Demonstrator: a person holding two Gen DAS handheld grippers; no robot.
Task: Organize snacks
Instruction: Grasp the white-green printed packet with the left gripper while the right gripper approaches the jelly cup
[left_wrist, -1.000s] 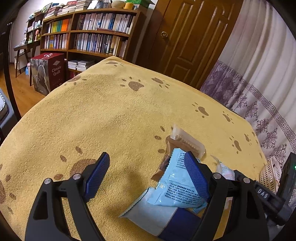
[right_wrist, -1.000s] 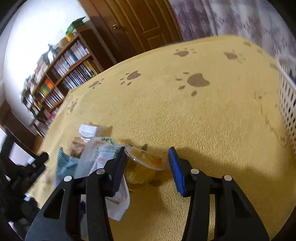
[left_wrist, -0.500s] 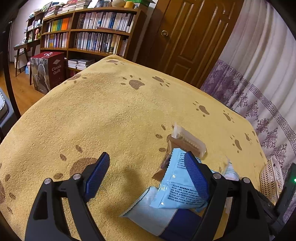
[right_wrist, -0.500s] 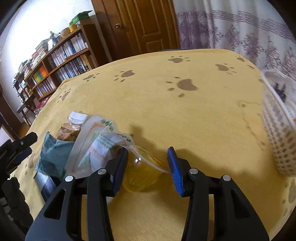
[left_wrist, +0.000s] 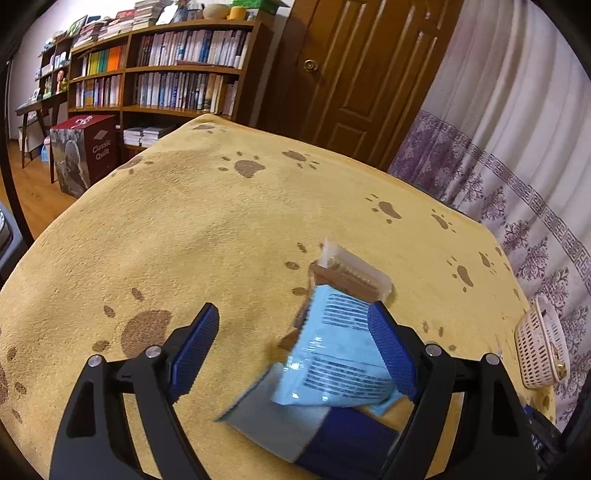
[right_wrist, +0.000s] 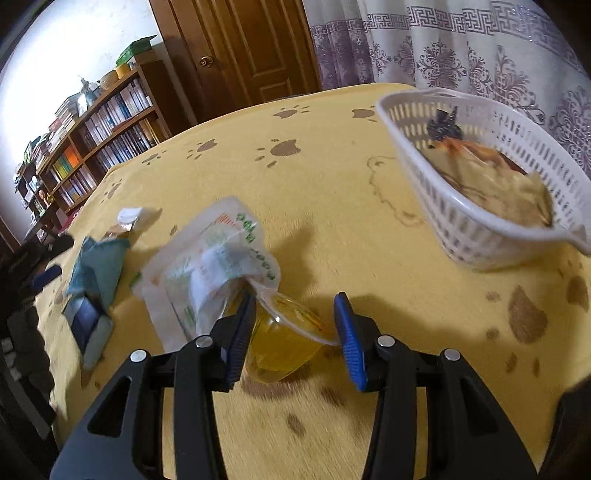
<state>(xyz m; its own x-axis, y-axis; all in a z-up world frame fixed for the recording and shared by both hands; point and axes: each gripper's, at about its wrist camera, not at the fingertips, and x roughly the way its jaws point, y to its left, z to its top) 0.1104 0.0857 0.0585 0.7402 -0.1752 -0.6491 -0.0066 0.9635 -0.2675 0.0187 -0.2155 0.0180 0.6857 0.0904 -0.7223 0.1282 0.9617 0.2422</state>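
I am in the middle of putting the snacks away, and right now my right gripper (right_wrist: 293, 334) has a yellow jelly cup (right_wrist: 282, 341) between its two blue pads. The pads sit close on each side of the cup, so I think it is held, but one pad may not be quite touching the rim, so I cannot be fully sure. The cup is tipped over. Its foil top faces up and toward the right pad, and its round bottom points down toward me. A crinkly white wrapper (right_wrist: 210, 264) leans on the cup's left side and may come along with it, which I do not want. The white basket (right_wrist: 476, 221) stands off to the right on the yellow paw-print cloth (right_wrist: 332, 192) with some snacks in it already. So I think the next move is to carry the cup over the basket rim and let it go gently. My left gripper (left_wrist: 295, 352) is spread wide and holds nothing. It hangs above the light blue packet (left_wrist: 336, 354), which lies on a dark blue packet (left_wrist: 332, 435). The light blue packet's long side runs away from me, toward the brown cookie pack (left_wrist: 351, 277) behind it.
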